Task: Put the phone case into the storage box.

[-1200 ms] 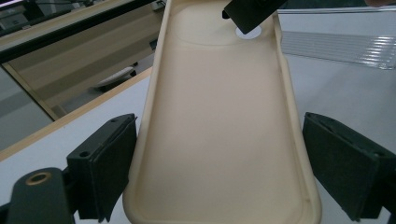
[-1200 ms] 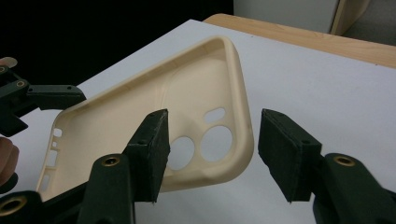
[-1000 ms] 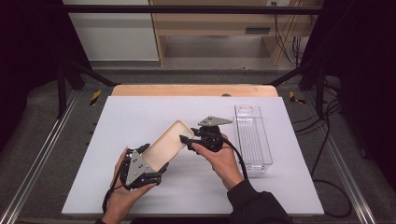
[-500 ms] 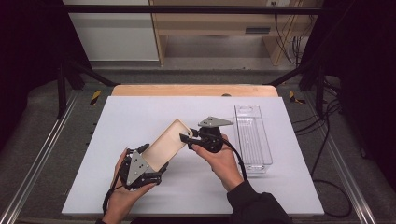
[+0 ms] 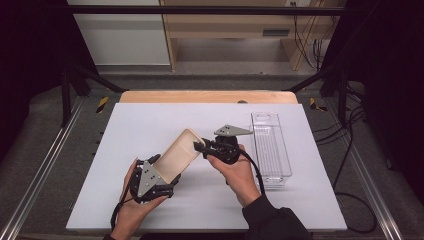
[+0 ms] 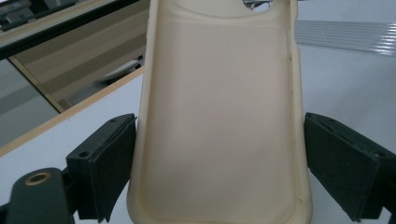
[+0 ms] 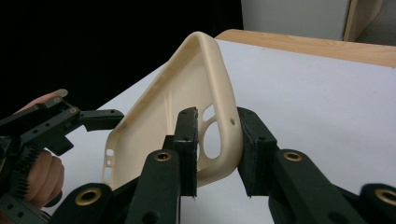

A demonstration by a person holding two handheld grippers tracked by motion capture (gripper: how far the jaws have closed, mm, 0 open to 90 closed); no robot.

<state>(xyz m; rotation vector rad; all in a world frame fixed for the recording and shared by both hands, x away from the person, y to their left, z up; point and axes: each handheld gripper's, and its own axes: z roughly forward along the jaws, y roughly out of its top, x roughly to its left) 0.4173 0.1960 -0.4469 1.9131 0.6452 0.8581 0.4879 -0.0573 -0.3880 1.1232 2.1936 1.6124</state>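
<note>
Both grip the cream phone case (image 5: 177, 154): left hand-held gripper (image 5: 161, 176) spans its width, right hand-held gripper (image 7: 217, 154) pinches the camera-end rim. Soft rim may slip or buckle if pulled apart.

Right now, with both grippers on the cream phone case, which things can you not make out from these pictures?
- Left gripper view: the phone case has its top, with the camera cutout, cut off by the upper edge.
- High view: the right gripper jaws are too small to tell their grip on the case rim.
- High view: what lies inside the clear plastic bin cannot be told; too small and see-through.
- Right gripper view: the left gripper is partly behind the case.
</note>
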